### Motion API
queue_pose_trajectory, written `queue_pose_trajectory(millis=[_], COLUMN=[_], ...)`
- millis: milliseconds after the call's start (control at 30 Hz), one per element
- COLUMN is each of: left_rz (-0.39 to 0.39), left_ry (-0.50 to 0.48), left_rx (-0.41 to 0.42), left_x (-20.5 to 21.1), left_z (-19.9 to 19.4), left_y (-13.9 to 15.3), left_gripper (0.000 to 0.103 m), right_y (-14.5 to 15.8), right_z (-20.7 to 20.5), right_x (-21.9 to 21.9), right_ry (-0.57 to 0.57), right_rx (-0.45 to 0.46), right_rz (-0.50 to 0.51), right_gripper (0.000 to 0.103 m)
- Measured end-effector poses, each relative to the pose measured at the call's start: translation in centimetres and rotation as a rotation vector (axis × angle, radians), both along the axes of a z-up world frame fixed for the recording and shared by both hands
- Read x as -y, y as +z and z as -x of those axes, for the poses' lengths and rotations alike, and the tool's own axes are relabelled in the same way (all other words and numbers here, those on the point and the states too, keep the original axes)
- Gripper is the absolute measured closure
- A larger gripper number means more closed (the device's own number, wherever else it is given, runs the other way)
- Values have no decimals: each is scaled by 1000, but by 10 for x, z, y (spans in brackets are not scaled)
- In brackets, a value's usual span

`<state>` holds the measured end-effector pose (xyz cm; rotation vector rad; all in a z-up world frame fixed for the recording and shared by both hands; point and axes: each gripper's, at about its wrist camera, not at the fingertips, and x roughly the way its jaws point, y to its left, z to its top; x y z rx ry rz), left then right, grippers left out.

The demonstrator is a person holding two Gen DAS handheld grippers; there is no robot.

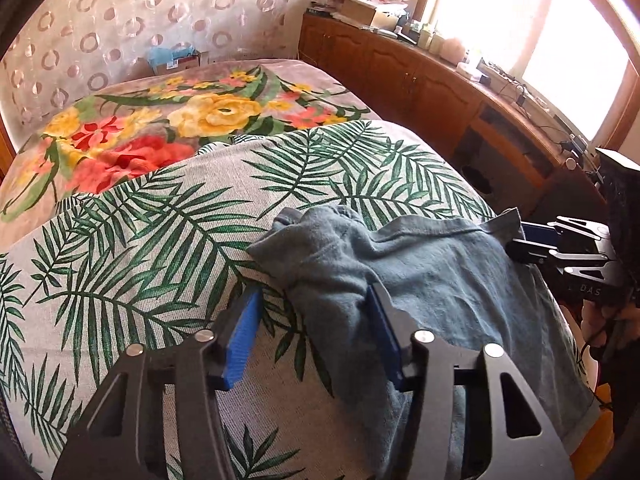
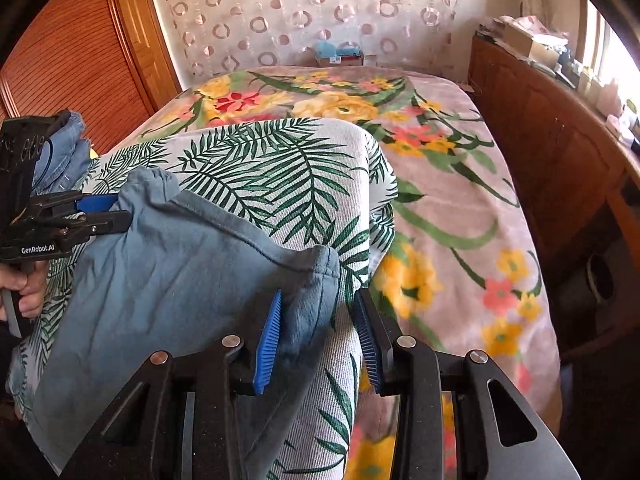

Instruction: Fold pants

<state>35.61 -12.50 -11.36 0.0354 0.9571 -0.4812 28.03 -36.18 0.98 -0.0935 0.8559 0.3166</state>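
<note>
Both grippers, left [image 1: 312,336] and right [image 2: 316,340], fingers spread, straddle one pants [image 1: 432,272].

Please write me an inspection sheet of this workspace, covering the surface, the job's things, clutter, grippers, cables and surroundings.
Surface: palm-leaf cloth spread over a floral blanket on the bed.
Job's things: blue pants lying rumpled on the leaf cloth, one corner bunched toward each gripper.
Clutter: more blue denim heaped at the far left of the right wrist view; nothing else seen on the cloth.
Grippers: left gripper open, straddling a pants edge; right gripper open, with a pants corner between its fingers.
Cables: thin wires on the wooden cabinet top by the window.
Surroundings: ring-patterned curtain, bright window, slatted wooden door.
</note>
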Motion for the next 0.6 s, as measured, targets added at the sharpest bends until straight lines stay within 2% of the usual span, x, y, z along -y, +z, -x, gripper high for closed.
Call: queue_pose_trajectory(millis=[33, 133, 167, 200, 267, 400, 600], left_rz=[3, 19, 22, 17, 12, 24, 50], left_ry=[-4, -24, -34, -36, -43, -54, -56], left_rx=[0, -5, -6, 1, 16, 60, 154], left_x=[0, 2, 4, 5, 6, 1, -10], left_z=[0, 4, 5, 7, 12, 27, 59], left_y=[0, 1, 1, 3, 7, 25, 64], left_gripper=[54, 71, 79, 83, 88, 92, 93], right_y=[0, -3, -3, -4, -4, 8, 43], right_z=[1, 4, 4, 4, 4, 15, 50], right_x=[-3, -7, -9, -10, -11, -14, -21], right_ry=[5, 25, 30, 38, 48, 60, 71], right_rx=[6, 5, 6, 3, -8, 19, 140], right_rz=[1, 9, 16, 15, 12, 11, -1], right_gripper=[72, 80, 85, 92, 97, 98, 98])
